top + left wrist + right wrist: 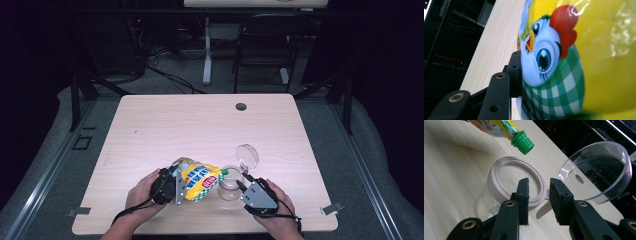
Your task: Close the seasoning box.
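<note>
A: How is the pouch (197,179) held?

B: It is clamped in the left gripper (172,186) at its base and tipped sideways above the table (165,125). Its long axis is laid toward the right, and its green spout (522,142) is carried just above the pale rim of the jar (506,185).

A: And to the right of that?

B: The jar is stood upright on the table, its clear lid (599,170) swung open. The right gripper (539,195) is held low beside the rim, its jaws apart on either side of it; whether the pads press on it cannot be told.
</note>
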`<state>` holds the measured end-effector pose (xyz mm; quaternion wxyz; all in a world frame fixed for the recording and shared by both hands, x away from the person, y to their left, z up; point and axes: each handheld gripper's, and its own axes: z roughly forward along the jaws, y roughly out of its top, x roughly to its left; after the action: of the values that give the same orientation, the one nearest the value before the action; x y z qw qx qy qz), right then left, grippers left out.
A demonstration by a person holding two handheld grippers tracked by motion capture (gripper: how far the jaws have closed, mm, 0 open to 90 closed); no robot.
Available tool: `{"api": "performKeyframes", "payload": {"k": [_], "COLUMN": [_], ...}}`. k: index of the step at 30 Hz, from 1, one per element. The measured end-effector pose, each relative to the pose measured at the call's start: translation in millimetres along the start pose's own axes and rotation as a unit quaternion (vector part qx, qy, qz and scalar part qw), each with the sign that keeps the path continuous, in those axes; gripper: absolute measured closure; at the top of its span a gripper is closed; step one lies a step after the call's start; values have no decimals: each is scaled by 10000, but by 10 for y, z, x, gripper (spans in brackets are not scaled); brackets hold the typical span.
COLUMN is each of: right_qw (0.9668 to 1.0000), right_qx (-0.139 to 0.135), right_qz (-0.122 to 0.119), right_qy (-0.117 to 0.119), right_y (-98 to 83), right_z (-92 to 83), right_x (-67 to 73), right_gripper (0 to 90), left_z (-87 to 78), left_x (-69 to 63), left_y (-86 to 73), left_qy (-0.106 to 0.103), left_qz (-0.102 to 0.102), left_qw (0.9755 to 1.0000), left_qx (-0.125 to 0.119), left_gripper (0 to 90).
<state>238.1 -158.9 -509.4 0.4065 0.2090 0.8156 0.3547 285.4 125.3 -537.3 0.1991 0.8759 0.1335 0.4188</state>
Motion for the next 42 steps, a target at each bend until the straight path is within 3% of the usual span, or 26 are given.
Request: {"api": "performKeyframes", "payload": {"k": [10,20,31,42], "right_qw": [9988,9927,9903,9895], "right_qx": [91,301,244,191], "right_qz": [-487,-1171,-1362,-1421], "right_qy": [-22,-13,-143,-191], "right_y": [109,154,200,178], "right_z": [53,141,175,194], "right_x": [18,76,95,191], "right_gripper": [693,697,699,664], "left_z": [6,33,58,66], "left_x": [7,-2,-4,-18], "left_y": [8,15,21,58], "left_qy": [-24,-54,38,269], "left_qz": [53,131,316,676], "left_qw": [10000,9999,9994,9970], "left_qx": [38,66,159,277], "left_gripper": [632,632,632,632]}}
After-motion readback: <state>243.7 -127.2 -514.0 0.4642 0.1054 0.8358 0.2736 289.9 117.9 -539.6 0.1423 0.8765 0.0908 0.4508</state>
